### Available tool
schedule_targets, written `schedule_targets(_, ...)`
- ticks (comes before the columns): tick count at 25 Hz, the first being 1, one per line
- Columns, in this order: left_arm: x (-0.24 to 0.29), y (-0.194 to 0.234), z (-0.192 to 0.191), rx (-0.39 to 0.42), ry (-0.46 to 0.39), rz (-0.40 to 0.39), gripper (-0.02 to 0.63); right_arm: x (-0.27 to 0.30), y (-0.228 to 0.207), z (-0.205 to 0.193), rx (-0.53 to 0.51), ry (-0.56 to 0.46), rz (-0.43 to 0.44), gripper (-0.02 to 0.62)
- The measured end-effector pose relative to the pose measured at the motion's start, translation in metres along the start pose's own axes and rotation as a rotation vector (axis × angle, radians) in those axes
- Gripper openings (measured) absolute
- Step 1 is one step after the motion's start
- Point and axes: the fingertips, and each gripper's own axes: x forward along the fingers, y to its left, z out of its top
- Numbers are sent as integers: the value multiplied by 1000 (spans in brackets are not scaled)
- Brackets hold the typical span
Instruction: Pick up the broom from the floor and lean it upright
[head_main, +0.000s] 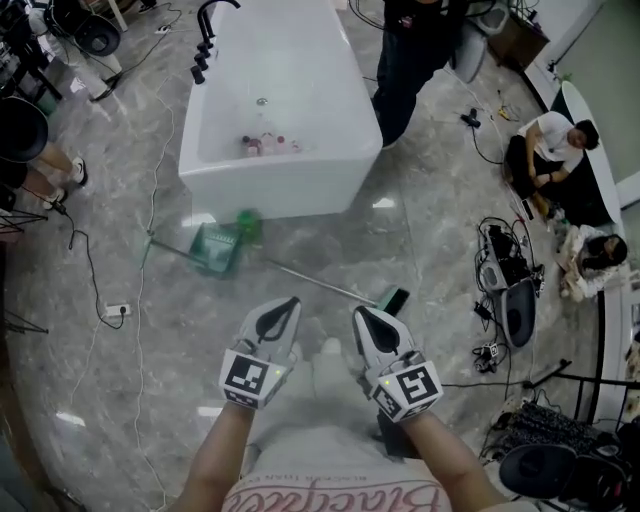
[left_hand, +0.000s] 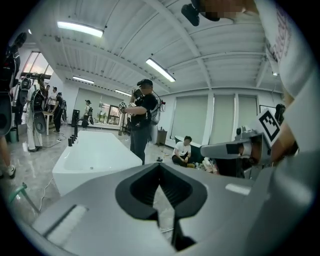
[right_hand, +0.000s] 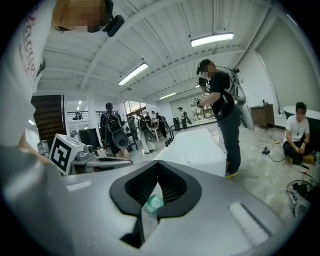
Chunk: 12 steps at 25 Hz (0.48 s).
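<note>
Shirt (head_main: 335, 497) lettering too blurred to read; no other text.

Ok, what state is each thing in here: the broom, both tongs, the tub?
Broom: lying flat on the floor, not yet picked up.
Left tongs: shut, empty, above the floor.
Right tongs: shut, empty, beside the left ones.
Bathtub: standing on the floor, a few small items at its bottom.

Overhead fluorescent tubes (left_hand: 80, 28) lit the room evenly and brightly. They cast small glare patches on the polished floor (head_main: 420, 245), and the white bathtub (head_main: 280, 185) was near overexposed. Both gripper views showed strong fisheye curvature, dark corner vignetting and soft close-range foreground.
</note>
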Motion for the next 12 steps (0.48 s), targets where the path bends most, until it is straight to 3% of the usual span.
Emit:
schedule_targets(5,31,-1,-53,-27,50,-11,0,38,-21,-56,-11,149,124,2)
schedule_targets(12,100,27,-186,-40,139,-59,0,106,-99,-218,-122,356,38,3)
